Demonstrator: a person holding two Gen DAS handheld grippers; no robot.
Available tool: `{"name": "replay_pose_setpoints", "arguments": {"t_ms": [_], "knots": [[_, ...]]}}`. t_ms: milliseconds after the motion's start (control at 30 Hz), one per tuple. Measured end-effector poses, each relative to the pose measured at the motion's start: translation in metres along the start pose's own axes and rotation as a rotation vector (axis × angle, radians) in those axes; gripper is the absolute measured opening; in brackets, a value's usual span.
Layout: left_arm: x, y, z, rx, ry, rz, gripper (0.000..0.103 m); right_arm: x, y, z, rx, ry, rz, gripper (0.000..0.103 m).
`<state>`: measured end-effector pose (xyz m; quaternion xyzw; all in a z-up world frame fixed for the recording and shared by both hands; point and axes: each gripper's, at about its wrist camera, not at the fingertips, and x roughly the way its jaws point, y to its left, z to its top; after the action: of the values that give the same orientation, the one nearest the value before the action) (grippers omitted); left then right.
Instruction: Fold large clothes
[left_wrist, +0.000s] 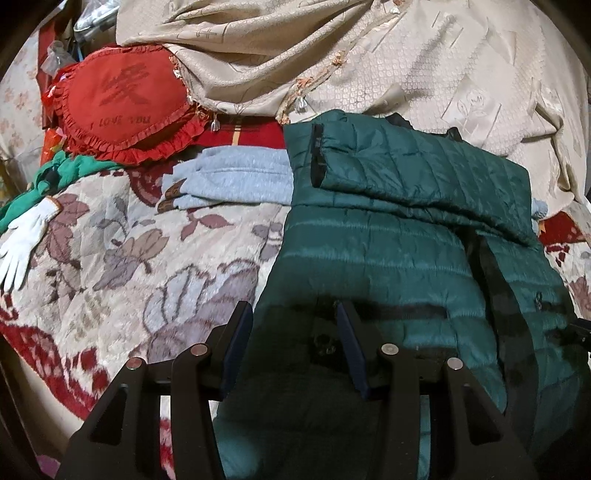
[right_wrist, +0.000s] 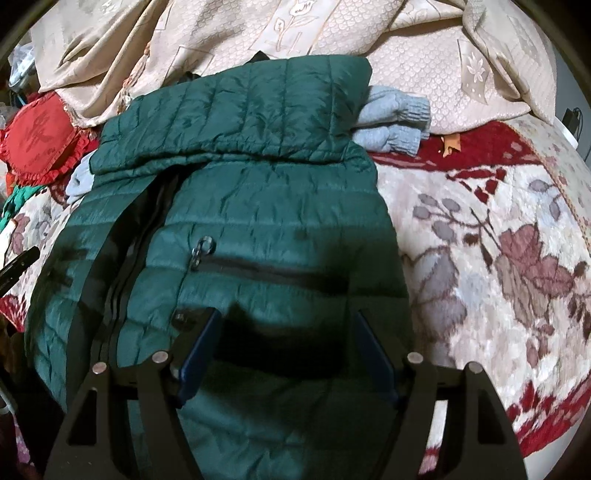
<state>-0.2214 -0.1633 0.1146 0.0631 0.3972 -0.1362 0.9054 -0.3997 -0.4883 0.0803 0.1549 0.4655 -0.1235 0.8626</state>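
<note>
1. The green quilted jacket (left_wrist: 406, 229) is lying on the bed's floral blanket (left_wrist: 122, 258), with its upper part already turned down over the body; its long axis is running from the hem nearest the cameras away toward the beige drapery (left_wrist: 369, 66) at the back

2. The left claw (left_wrist: 293, 325) is hovering over the jacket's near left edge, its jaws standing partly spread; one pad is sitting over the blanket just beside the jacket and the other over the green fabric, so the edge is lying between them, but I cannot tell whether they are touching it

3. The right claw (right_wrist: 288, 332) is hanging over the jacket's near right part, just this side of the pocket zip (right_wrist: 266, 267), jaws spread wide with nothing pinched; the jacket's right edge is lying just beside its right pad

4. Judging from this, both claws are sitting at the hem end, one to each side of the front zip (right_wrist: 147, 236), so the coming fold is probably going to carry the hem away from the cameras, along the long axis, toward the folded-down top

5. A grey knitted garment (left_wrist: 240, 177) is lying under the jacket's far end, sticking out on both sides, and it may be getting dragged along
</note>
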Motion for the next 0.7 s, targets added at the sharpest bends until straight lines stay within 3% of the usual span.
{"name": "replay_pose_setpoints", "arguments": {"t_ms": [700], "knots": [[-0.019, 0.016, -0.035, 0.016, 0.050, 0.003, 0.030, -0.019, -0.011, -0.040, 0.007, 0.040, -0.008, 0.081]]}}
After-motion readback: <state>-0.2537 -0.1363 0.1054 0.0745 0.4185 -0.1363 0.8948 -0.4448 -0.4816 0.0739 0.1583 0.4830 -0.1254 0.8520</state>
